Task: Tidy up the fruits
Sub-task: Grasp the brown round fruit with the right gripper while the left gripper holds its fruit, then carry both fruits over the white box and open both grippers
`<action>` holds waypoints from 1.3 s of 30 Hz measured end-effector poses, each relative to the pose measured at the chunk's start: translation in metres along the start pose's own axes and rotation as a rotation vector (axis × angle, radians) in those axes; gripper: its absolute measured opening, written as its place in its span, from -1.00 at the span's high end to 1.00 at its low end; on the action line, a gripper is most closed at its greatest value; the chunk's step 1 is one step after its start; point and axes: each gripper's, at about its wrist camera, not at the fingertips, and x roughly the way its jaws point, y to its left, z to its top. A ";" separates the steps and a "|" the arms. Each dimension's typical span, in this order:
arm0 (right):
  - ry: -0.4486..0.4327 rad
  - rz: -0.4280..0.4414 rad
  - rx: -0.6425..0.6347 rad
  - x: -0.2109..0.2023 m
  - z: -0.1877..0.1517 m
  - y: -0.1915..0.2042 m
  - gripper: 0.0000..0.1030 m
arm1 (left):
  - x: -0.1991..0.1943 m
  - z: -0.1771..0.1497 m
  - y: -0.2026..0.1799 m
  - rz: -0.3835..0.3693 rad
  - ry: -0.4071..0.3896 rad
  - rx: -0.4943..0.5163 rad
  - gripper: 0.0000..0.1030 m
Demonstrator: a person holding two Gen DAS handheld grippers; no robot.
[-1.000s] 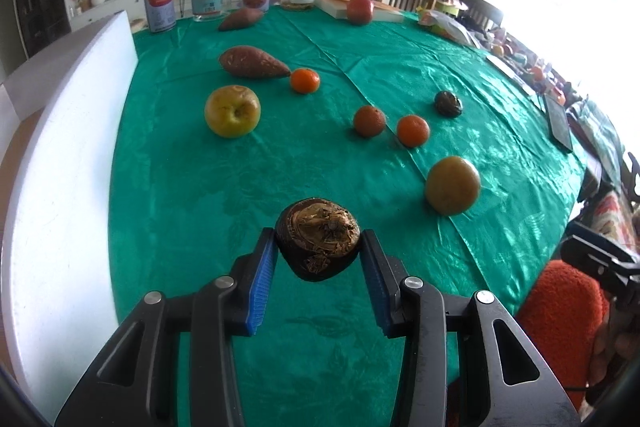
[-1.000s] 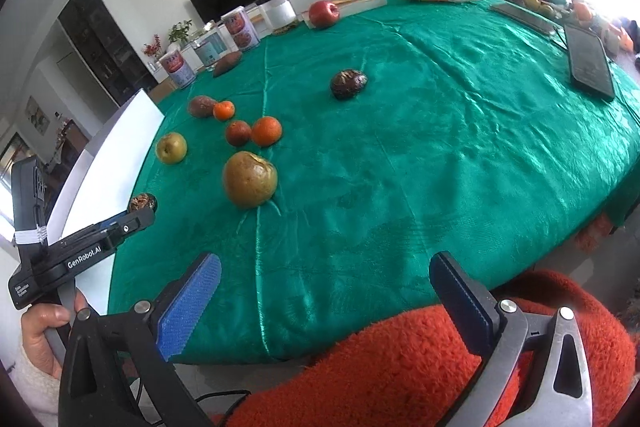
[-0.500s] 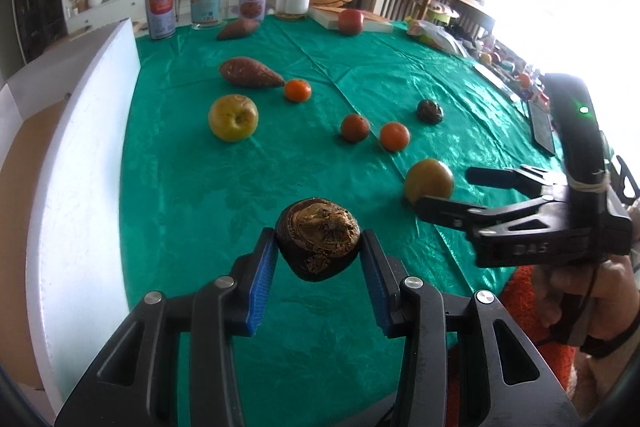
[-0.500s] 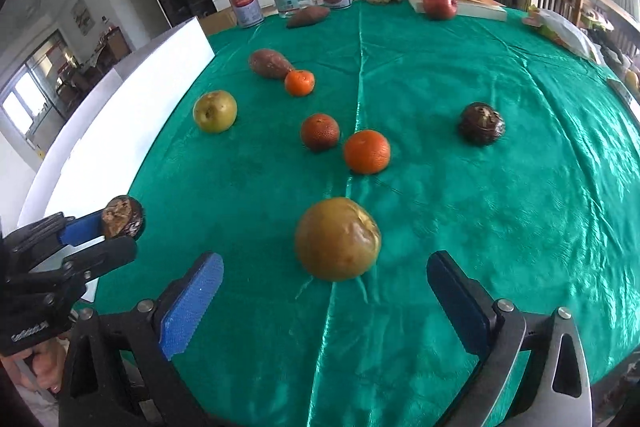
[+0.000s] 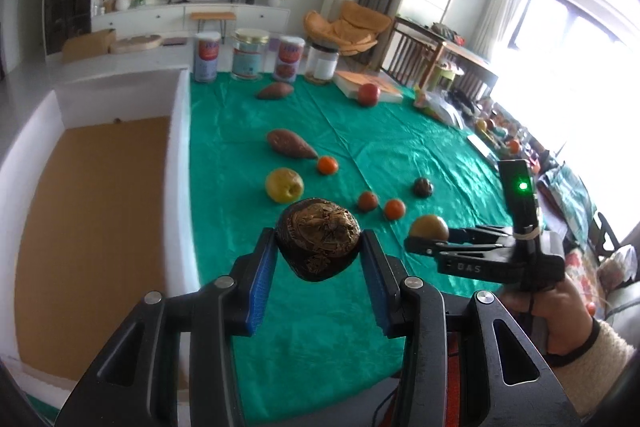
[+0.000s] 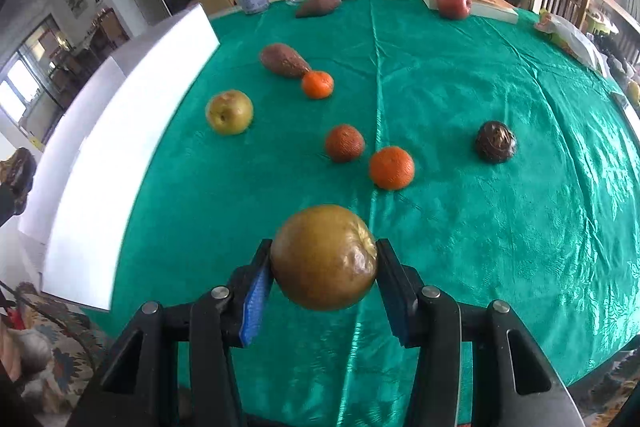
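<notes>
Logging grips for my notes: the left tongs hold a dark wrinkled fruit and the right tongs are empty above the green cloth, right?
Not quite. The left tongs do hold the dark fruit, but the right tongs are not empty: the right wrist view shows them closed on a brownish pear above the green cloth.

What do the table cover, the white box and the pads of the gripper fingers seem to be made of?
Table cover: probably a thin satin or plastic-coated cloth; it is glossy green, creased, with a faint woven leaf pattern.
White box: likely foam; thick, matte white walls with rounded edges, brown floor inside.
Pads: seemingly rubber or soft plastic; blue with a fine ribbed texture, on black, hard-looking fingers.
</notes>
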 end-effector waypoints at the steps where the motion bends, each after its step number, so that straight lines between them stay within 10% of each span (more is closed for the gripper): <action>1: -0.009 0.036 -0.005 -0.006 0.007 0.011 0.04 | -0.006 0.003 0.009 0.016 -0.011 -0.014 0.16; 12: 0.063 0.472 -0.218 0.007 0.043 0.216 0.04 | -0.042 -0.012 0.158 0.360 -0.026 -0.249 0.16; 22: 0.186 0.464 -0.408 0.076 0.016 0.328 0.03 | -0.020 -0.057 0.225 0.502 0.090 -0.372 0.14; 29: 0.147 0.417 -0.408 0.085 0.019 0.334 -0.06 | -0.030 -0.058 0.224 0.557 0.034 -0.364 -0.59; 39: -0.080 0.309 -0.265 0.018 0.004 0.206 -0.81 | -0.025 -0.033 0.158 0.526 -0.034 -0.217 -0.85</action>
